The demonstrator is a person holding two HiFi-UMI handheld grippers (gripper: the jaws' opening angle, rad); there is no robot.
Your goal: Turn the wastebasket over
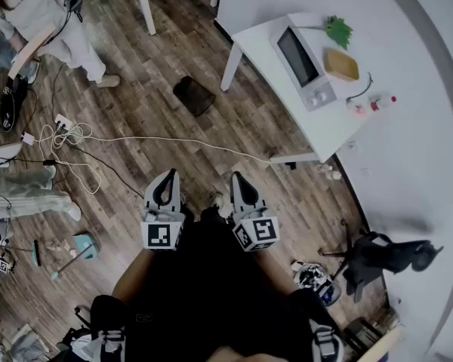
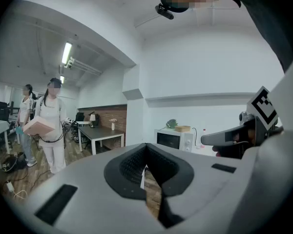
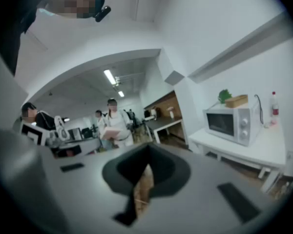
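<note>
Left gripper (image 1: 166, 179) and right gripper (image 1: 240, 181): jaws pressed together, nothing between them. The dark wastebasket (image 1: 194, 95) sits on the floor (image 1: 136, 89), well ahead of both, near the corner leg of the white table (image 1: 254, 41). It is probably light, stiff plastic; grip opposite rim edges.

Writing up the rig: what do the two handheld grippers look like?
The left gripper and right gripper match: pale grey tapered shells, black ribbed pads inside, each backed by a cube of black-and-white square markers. Person wears dark clothes.
</note>
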